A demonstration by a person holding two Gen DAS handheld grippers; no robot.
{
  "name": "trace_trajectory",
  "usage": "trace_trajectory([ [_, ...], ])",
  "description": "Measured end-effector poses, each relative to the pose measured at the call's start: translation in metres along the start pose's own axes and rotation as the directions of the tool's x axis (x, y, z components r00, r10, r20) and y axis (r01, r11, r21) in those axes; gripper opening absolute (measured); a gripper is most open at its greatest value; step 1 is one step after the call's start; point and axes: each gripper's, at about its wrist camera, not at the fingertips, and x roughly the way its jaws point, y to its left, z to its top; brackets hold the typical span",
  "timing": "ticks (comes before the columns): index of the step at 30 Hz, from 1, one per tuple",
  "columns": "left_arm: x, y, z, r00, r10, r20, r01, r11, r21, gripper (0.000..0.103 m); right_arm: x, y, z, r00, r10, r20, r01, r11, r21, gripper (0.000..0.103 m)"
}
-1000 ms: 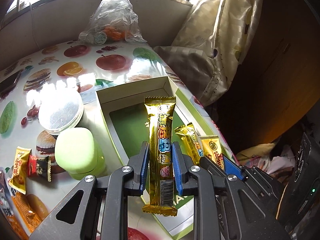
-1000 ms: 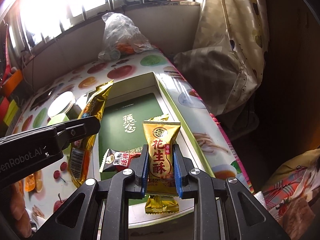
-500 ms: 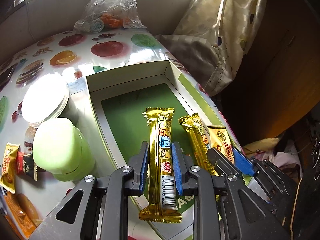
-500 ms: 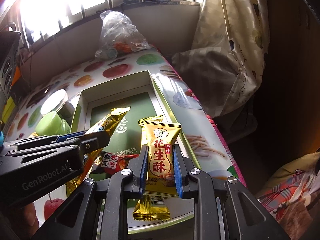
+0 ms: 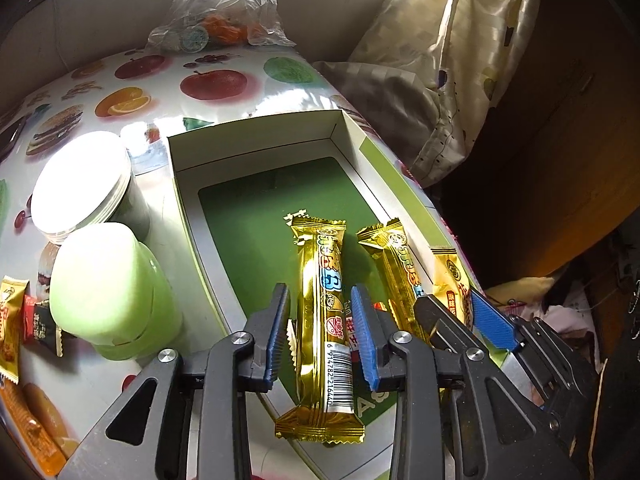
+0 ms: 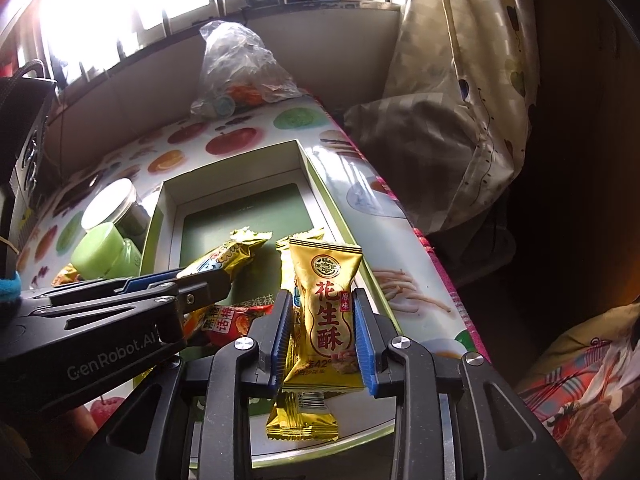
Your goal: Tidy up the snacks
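An open green-lined box (image 5: pixel 256 152) lies on the fruit-print table; it also shows in the right wrist view (image 6: pixel 236 172). My left gripper (image 5: pixel 320 332) has opened around a long gold snack bar (image 5: pixel 324 308) that lies in the box, its near end over the front rim. A second gold bar (image 5: pixel 394 264) lies to its right. My right gripper (image 6: pixel 322 340) is shut on a gold peanut-crisp packet (image 6: pixel 326 312), held over the box's near right corner; that packet shows in the left wrist view (image 5: pixel 452 284). A red packet (image 6: pixel 232 320) lies in the box.
A green jar (image 5: pixel 108 288) and a white-lidded jar (image 5: pixel 80 188) stand left of the box. Several loose snack packets (image 5: pixel 24 320) lie at the far left. A clear plastic bag (image 5: pixel 224 12) sits at the back. A curtain (image 5: pixel 440 60) hangs beyond the table's right edge.
My left gripper lowered the long gold bar into the box and opened off it. My right gripper came down toward the box, still holding its packet.
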Motion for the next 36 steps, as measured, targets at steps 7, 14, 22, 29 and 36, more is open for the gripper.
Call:
trace_trajectory([
  [7,-0.008,0.000,-0.003,1.000,-0.004,0.012,0.004,1.000,0.004,0.041,-0.004,-0.001,-0.003,1.000,-0.004,0.000,0.004,1.000,0.005,0.041],
  [14,-0.022,0.000,-0.008,0.999,-0.017,0.037,0.017,1.000,0.007,0.054,-0.015,-0.001,-0.003,1.000,-0.006,0.024,0.005,1.000,0.023,0.049],
  [22,-0.046,0.001,-0.017,0.996,-0.015,0.088,0.013,1.000,0.018,0.054,-0.028,0.002,-0.006,0.999,-0.012,0.041,0.011,0.999,0.034,0.050],
  [29,-0.069,0.005,-0.027,0.992,0.007,0.128,-0.010,1.000,0.025,0.054,-0.044,0.011,-0.007,0.998,-0.009,0.070,0.006,0.999,0.034,0.050],
  [36,-0.096,0.017,-0.038,0.983,0.039,0.177,-0.042,0.999,0.008,0.054,-0.057,0.024,-0.008,0.995,0.010,0.096,-0.013,0.999,0.030,0.051],
])
